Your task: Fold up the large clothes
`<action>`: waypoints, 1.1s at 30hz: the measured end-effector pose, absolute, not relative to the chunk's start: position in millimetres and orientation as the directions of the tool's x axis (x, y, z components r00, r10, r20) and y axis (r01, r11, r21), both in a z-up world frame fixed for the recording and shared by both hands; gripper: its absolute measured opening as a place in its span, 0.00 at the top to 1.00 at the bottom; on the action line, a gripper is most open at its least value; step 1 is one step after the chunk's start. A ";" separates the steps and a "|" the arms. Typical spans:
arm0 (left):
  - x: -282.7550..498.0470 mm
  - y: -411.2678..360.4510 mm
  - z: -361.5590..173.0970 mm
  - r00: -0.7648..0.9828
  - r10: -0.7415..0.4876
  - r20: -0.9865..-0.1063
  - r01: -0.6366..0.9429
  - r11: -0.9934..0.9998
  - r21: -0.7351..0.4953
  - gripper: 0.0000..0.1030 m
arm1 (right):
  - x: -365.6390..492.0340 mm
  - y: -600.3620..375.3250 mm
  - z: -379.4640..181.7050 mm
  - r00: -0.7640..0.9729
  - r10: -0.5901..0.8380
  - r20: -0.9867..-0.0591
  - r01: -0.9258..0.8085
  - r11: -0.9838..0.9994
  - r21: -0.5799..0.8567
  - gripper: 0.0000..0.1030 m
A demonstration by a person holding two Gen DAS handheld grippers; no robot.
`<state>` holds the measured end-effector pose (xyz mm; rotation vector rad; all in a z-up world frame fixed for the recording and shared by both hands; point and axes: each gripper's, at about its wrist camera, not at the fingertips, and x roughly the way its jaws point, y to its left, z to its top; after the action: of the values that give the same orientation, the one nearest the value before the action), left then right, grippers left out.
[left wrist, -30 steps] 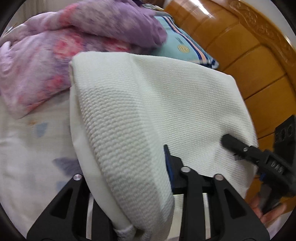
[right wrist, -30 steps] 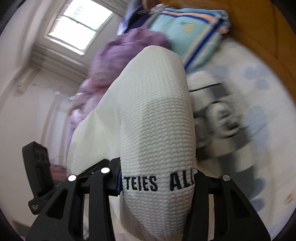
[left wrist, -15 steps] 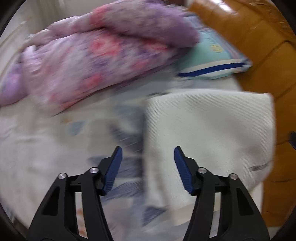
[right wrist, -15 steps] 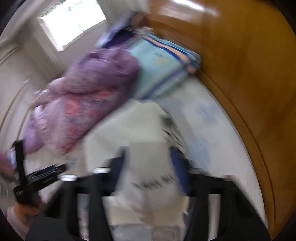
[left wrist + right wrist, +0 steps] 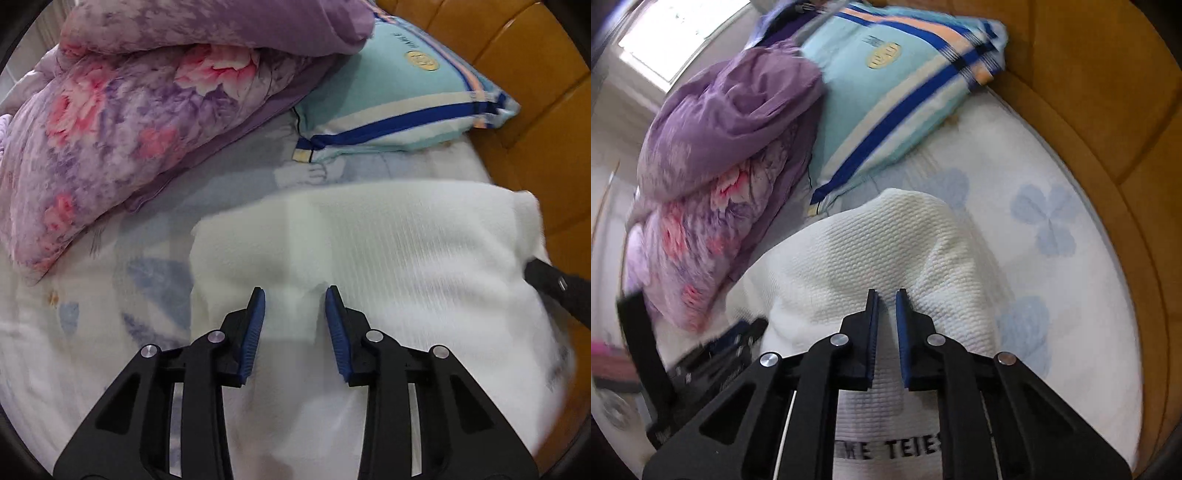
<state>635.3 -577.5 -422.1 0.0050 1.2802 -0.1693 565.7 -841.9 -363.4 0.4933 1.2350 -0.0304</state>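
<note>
A white waffle-knit garment [image 5: 399, 251] lies folded on the bed, with black lettering near its front hem in the right wrist view [image 5: 886, 448]. My left gripper [image 5: 294, 295] is open just above the garment's near edge, holding nothing. My right gripper [image 5: 886, 295] hovers over the garment [image 5: 871, 251] with its jaws a narrow gap apart and nothing between them. The right gripper's tip shows at the right edge of the left wrist view [image 5: 554, 284]. The left gripper shows blurred at the lower left of the right wrist view [image 5: 713, 354].
A purple floral quilt [image 5: 122, 110] is piled at the back left. A teal striped pillow [image 5: 402, 92] lies behind the garment. A wooden headboard [image 5: 535, 110] runs along the right. The bedsheet [image 5: 1052, 236] is white with blue flowers.
Both grippers have let go of the garment. It has dropped from hanging in the air to lying on the bed. The right jaws have nearly closed.
</note>
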 end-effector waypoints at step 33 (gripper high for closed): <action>408.2 -516.7 -300.4 0.312 -0.299 -0.902 0.213 0.947 -0.240 0.12 | 320.8 -748.5 -246.5 0.343 0.028 -0.939 0.421 0.889 0.180 0.20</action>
<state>408.2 -516.7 -300.4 -0.0812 1.2074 -0.3380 320.8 -748.5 -246.5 0.4311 1.2026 -0.2656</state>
